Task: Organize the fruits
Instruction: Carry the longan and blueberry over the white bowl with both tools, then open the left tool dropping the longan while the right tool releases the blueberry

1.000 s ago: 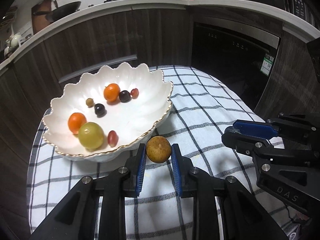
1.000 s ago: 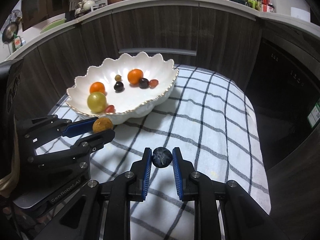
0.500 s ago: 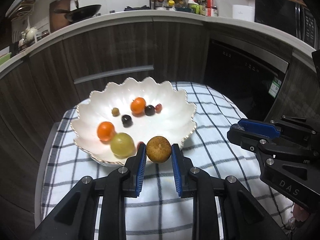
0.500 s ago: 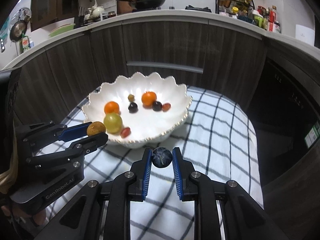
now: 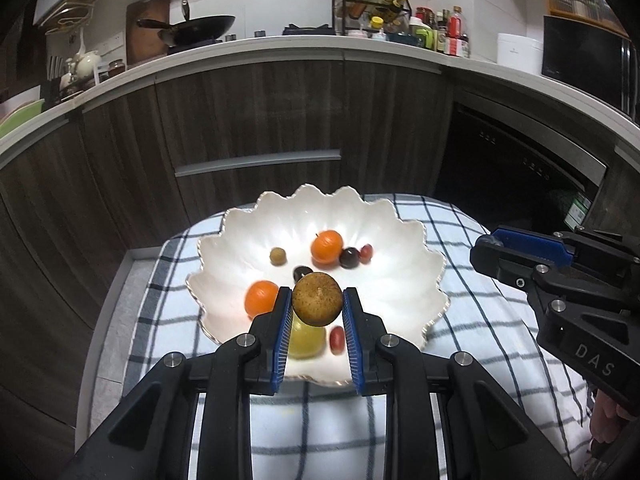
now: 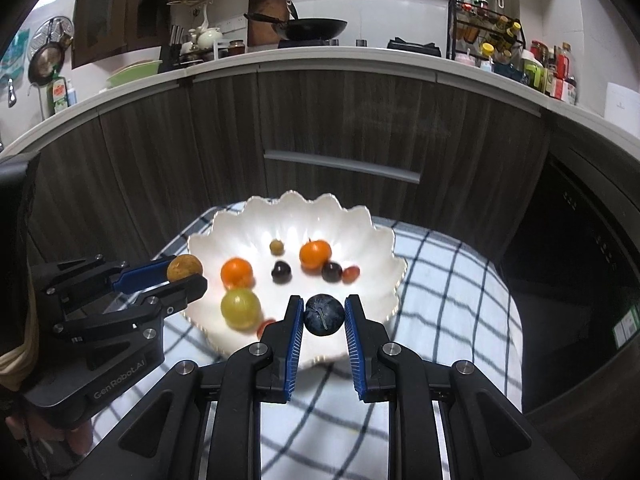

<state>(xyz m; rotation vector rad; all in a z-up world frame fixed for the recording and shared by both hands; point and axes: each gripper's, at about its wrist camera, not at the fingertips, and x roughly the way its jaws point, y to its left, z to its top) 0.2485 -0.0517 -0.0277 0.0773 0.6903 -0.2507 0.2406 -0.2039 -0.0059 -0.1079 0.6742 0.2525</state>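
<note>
The left gripper (image 5: 317, 312) is clamping a brown speckled fruit (image 5: 317, 298) between its blue pads, low in the centre of the left wrist frame, and the right gripper (image 6: 322, 320) is clamping a dark blue-black fruit (image 6: 323, 314) the same way in the right wrist frame. Compared with a second ago, both fruits are sitting unchanged between the jaws while the view behind them is sliding: the white scalloped bowl (image 5: 420, 240), earlier in the upper left of the frames and beyond the fingertips, is now lying directly behind and under both held fruits. The checked cloth (image 5: 472, 320) is showing around the bowl, with no loose fruit visible on it. Inside the bowl two orange fruits, a large green one, some dark ones and small red ones are resting. This suggests both carries are nearly finished, with release over the bowl likely coming next
</note>
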